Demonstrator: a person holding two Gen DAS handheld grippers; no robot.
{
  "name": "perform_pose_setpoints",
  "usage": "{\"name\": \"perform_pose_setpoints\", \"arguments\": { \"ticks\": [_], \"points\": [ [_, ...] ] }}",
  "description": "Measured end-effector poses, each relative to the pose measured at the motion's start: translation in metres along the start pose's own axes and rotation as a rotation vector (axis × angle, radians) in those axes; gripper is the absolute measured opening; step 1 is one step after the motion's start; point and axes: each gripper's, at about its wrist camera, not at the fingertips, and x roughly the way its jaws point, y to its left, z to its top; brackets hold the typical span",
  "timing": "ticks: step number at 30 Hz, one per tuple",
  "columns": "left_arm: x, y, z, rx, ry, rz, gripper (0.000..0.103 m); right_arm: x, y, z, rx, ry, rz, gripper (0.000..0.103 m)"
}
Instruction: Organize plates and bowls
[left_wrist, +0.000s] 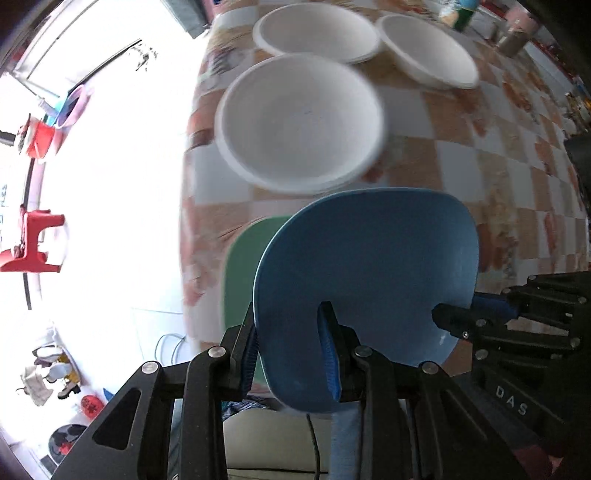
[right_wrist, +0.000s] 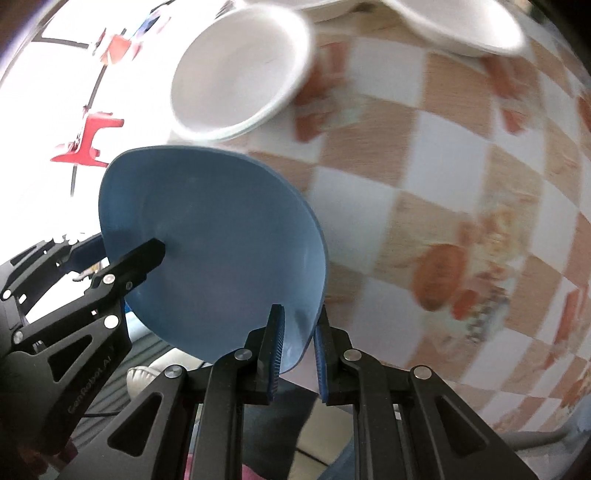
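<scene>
Both grippers hold one blue plate (left_wrist: 369, 273), lifted and tilted above the table's near edge. My left gripper (left_wrist: 290, 350) is shut on its left rim. My right gripper (right_wrist: 298, 347) is shut on its right rim; it also shows in the left wrist view (left_wrist: 458, 314). The blue plate also shows in the right wrist view (right_wrist: 210, 251), with the left gripper (right_wrist: 147, 254) on its far side. A green plate (left_wrist: 240, 280) lies on the table under the blue one. A stack of white bowls (left_wrist: 299, 122) stands just beyond, also in the right wrist view (right_wrist: 236, 70).
Two more white bowls (left_wrist: 317, 31) (left_wrist: 428, 50) stand farther back on the checkered tablecloth (left_wrist: 480, 177). Jars and bottles (left_wrist: 513, 37) line the far right. The table's left edge drops to a bright floor with a red stool (left_wrist: 33, 243).
</scene>
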Motion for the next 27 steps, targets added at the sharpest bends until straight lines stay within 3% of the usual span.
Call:
{"name": "perform_pose_setpoints", "arguments": {
  "ticks": [9, 14, 17, 21, 23, 24, 25, 26, 27],
  "points": [
    [0.028, 0.033, -0.020, -0.040, -0.005, -0.014, 0.033, 0.042, 0.012, 0.019, -0.016, 0.048, -0.034, 0.018],
    [0.039, 0.062, -0.030, -0.057, -0.003, -0.032, 0.033, 0.048, 0.014, 0.024, -0.025, 0.058, -0.054, 0.018],
    [0.040, 0.057, -0.048, -0.066, -0.007, -0.037, 0.033, 0.044, 0.007, 0.022, -0.039, 0.055, -0.072, 0.018],
    [0.038, 0.075, -0.057, -0.083, -0.020, -0.040, 0.043, 0.043, 0.014, 0.020, -0.060, 0.042, -0.093, 0.018],
    [0.037, 0.082, -0.058, -0.099, -0.037, -0.027, 0.062, 0.041, 0.017, 0.018, -0.076, 0.035, -0.110, 0.028],
    [0.047, 0.080, -0.051, -0.107, -0.048, -0.014, 0.066, 0.040, 0.019, 0.017, -0.085, 0.027, -0.122, 0.057],
    [0.046, 0.084, -0.053, -0.117, -0.056, 0.005, 0.071, 0.037, 0.021, 0.016, -0.100, 0.012, -0.139, 0.075],
    [0.046, 0.088, -0.056, -0.127, -0.057, 0.012, 0.080, 0.032, 0.024, 0.014, -0.123, -0.011, -0.172, 0.077],
    [0.046, 0.094, -0.059, -0.139, -0.056, 0.009, 0.081, 0.027, 0.027, 0.013, -0.148, -0.028, -0.184, 0.078]
  ]
}}
